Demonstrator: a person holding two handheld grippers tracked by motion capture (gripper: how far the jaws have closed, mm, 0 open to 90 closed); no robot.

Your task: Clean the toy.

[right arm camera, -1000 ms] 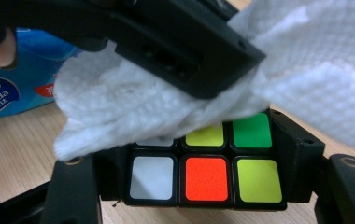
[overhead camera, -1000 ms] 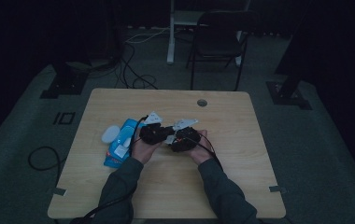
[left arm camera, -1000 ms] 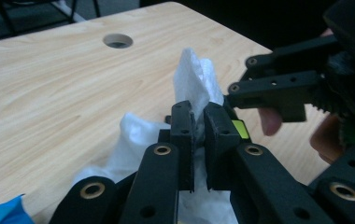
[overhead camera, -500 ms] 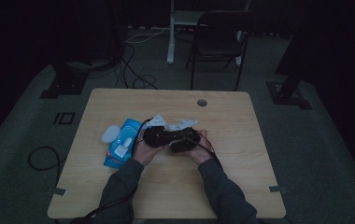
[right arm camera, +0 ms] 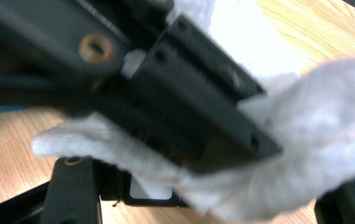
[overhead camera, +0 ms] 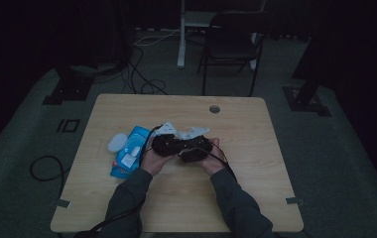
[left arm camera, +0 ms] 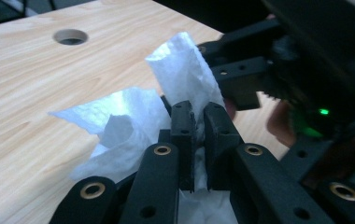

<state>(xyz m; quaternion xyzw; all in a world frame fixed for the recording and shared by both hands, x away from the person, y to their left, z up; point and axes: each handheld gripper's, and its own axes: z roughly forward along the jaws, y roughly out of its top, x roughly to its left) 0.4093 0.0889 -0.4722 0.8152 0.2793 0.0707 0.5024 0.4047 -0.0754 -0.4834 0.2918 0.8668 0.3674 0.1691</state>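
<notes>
I am holding one white tissue (left arm camera: 133, 116) mid-table: left gripper (left arm camera: 199, 123) is pinching it closed-jawed; right gripper (overhead camera: 196, 148), part-open, is straddling it, grip unclear. At nine o'clock are lying one blue wipes pack (overhead camera: 129, 156) and one white lid (overhead camera: 117, 143).

Dim room, grey carpet floor (overhead camera: 325, 163), light wooden table (overhead camera: 246, 193), black chair (overhead camera: 231, 47) behind, cables (overhead camera: 137, 74) on floor
</notes>
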